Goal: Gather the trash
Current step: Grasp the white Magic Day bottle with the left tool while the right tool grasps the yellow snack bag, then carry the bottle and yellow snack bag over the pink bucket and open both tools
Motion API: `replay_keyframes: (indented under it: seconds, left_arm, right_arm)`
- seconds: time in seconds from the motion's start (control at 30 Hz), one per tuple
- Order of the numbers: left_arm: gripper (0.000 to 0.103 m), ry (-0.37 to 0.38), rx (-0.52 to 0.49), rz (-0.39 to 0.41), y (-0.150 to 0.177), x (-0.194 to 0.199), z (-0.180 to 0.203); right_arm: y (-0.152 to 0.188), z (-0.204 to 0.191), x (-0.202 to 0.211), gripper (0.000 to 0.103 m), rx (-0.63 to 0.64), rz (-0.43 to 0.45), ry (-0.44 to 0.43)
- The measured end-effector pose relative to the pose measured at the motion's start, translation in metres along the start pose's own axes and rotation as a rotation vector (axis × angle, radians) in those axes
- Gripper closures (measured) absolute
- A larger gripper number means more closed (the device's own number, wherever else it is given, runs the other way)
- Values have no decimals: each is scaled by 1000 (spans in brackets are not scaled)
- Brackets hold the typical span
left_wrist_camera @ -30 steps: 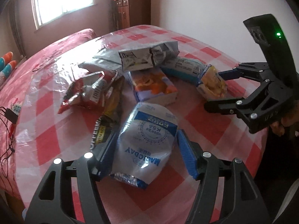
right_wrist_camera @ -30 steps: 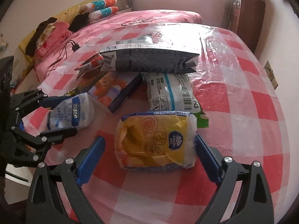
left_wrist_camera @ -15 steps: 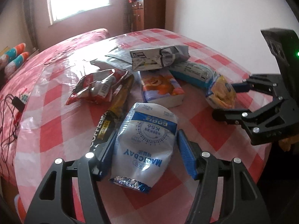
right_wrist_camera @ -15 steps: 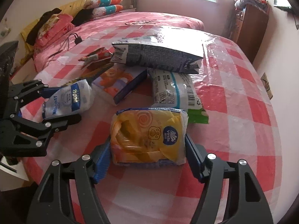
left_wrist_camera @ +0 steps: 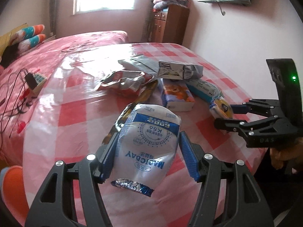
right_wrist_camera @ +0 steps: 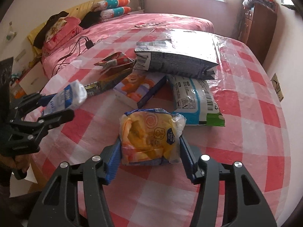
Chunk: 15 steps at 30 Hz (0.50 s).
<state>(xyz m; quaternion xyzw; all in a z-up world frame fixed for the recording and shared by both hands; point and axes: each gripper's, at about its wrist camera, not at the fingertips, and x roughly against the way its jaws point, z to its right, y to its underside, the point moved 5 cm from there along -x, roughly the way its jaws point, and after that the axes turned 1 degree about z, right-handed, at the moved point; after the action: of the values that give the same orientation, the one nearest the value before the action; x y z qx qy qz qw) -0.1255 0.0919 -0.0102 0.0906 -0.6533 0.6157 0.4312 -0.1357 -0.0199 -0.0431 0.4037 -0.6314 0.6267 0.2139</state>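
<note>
My left gripper [left_wrist_camera: 149,157] is shut on a white and blue pouch [left_wrist_camera: 149,147] and holds it lifted above the checked table [left_wrist_camera: 72,113]. It also shows in the right wrist view [right_wrist_camera: 66,98]. My right gripper [right_wrist_camera: 149,160] is shut on a yellow tissue pack [right_wrist_camera: 149,138], lifted off the table; the left wrist view shows that pack [left_wrist_camera: 220,107] too. More trash lies behind: a grey bag [right_wrist_camera: 176,60], a white and blue bag [right_wrist_camera: 195,98], a cartoon tissue box [right_wrist_camera: 138,89], a red wrapper [right_wrist_camera: 113,62] and a dark coffee sachet [right_wrist_camera: 102,85].
A pink bed [right_wrist_camera: 151,24] with pillows lies behind the table. A charger with cables [right_wrist_camera: 89,43] rests on it. A wooden cabinet [right_wrist_camera: 259,28] stands at the back right by the wall.
Both grippers have closed on their packs and lifted them up and back from the table. The rest of the trash has not moved.
</note>
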Motion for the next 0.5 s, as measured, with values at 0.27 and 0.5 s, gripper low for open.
replay_keyframes:
  seconds: [0.27,0.5]
  left_arm:
    - [39,-12,106,28,13,23,-22]
    - [39,-34,181,46,24,36,-43]
  right_arm:
    - [-3,-21,-1,48,9,3,-84]
    - [-9,-49,0,49,36,6,-145]
